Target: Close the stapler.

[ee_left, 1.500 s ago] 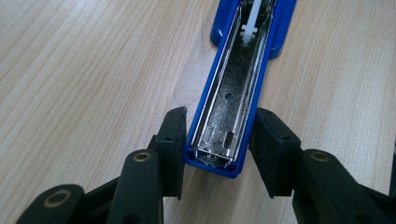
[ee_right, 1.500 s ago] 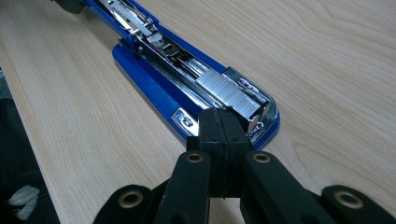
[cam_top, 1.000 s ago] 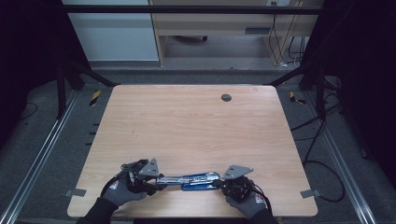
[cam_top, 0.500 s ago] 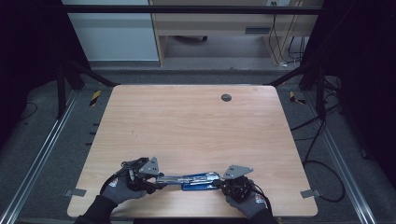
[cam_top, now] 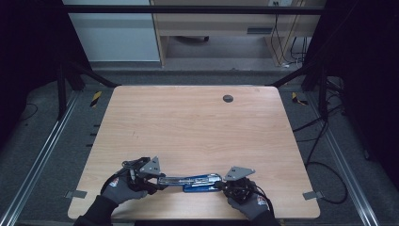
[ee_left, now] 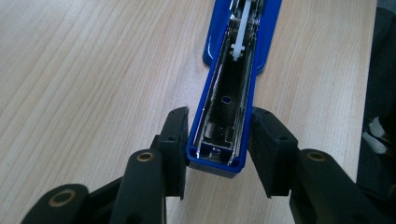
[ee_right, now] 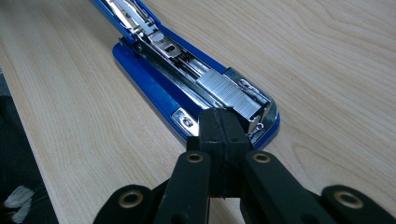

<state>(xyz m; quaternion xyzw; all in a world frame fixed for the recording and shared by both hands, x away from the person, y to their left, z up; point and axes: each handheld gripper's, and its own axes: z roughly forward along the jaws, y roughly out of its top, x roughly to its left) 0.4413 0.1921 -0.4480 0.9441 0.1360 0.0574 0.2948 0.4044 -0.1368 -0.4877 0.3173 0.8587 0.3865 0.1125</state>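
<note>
A blue stapler [cam_top: 193, 180] lies swung open flat near the table's front edge. My left gripper [cam_top: 160, 181] comes in from the left, and its pads [ee_left: 176, 140] press both sides of the end of the stapler's blue lid [ee_left: 229, 93], whose chrome inner channel faces up. My right gripper [cam_top: 221, 184] comes in from the right, jaws pressed together with nothing between them. Its tips [ee_right: 223, 126] sit at the front end of the stapler's base [ee_right: 149, 88], right against a strip of silver staples [ee_right: 231, 95] lying in the magazine. Gloved hands hold both grippers.
The wooden table [cam_top: 197, 127] stretches away bare behind the stapler, with a small dark round hole [cam_top: 227, 98] near its far edge. Metal rails [cam_top: 42, 155] run along both sides. Cables [cam_top: 324, 141] lie on the floor at the right.
</note>
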